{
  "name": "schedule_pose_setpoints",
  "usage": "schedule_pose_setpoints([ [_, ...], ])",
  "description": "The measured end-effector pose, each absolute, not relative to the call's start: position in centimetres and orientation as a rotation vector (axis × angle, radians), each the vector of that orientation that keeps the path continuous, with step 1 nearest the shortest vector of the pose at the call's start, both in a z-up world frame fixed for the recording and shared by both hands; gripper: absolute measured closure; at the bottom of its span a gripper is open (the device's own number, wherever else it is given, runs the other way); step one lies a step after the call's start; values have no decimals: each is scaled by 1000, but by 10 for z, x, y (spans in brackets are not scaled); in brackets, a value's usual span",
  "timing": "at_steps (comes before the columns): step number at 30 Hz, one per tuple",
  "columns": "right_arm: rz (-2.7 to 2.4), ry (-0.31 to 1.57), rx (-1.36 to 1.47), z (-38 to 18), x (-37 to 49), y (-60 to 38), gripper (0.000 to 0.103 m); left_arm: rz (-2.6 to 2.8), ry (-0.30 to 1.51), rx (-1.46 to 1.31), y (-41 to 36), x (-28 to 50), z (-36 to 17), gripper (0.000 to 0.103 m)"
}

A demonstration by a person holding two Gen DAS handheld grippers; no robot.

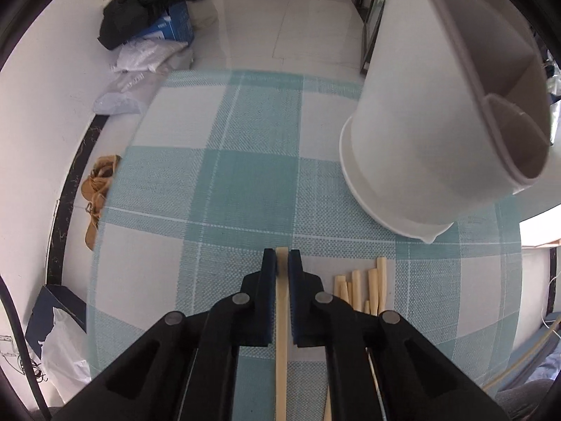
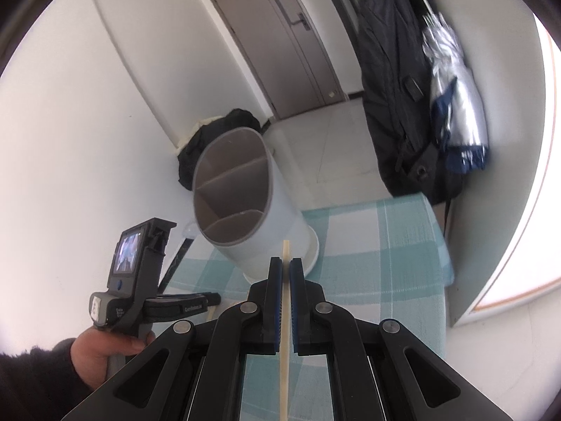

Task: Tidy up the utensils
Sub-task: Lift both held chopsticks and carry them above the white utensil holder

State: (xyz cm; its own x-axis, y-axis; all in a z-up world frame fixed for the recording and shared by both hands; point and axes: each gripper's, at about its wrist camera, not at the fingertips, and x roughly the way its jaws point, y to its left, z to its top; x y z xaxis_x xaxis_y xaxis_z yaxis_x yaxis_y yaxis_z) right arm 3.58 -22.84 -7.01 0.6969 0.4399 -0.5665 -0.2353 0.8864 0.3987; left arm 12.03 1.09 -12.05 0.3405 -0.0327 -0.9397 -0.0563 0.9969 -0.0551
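My left gripper (image 1: 282, 256) points steeply down at the checked tablecloth (image 1: 228, 175) and is shut on a pale wooden chopstick (image 1: 281, 333) that runs straight between its blue pads. Several more chopsticks (image 1: 364, 287) lie in a loose bundle just to its right. The white utensil holder (image 1: 403, 133), divided into compartments, stands at the upper right. My right gripper (image 2: 285, 266) is shut on another chopstick (image 2: 284, 351), whose tip pokes out towards the holder (image 2: 277, 210) a little ahead and to the left. A hand (image 2: 98, 354) grips the left tool's body (image 2: 133, 280) at the lower left.
Dark clothes on a blue box (image 1: 157, 10), plastic bags (image 1: 140, 56) and sandals (image 1: 98, 189) lie on the floor beyond the table's left edge. A dark coat (image 2: 396, 87) and a folded umbrella (image 2: 455, 105) hang at the right, near a grey door (image 2: 277, 35).
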Motion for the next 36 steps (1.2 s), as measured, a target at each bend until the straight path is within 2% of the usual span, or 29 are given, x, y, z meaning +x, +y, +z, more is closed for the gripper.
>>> schedule_pose_setpoints([
  [13,410,528,133,-40,-8,-189,100,-163,786,-199,23,52,-13,100],
  [36,422,485,84,-29,-26,-165,100,-211,805,-130,37,41,5,100],
])
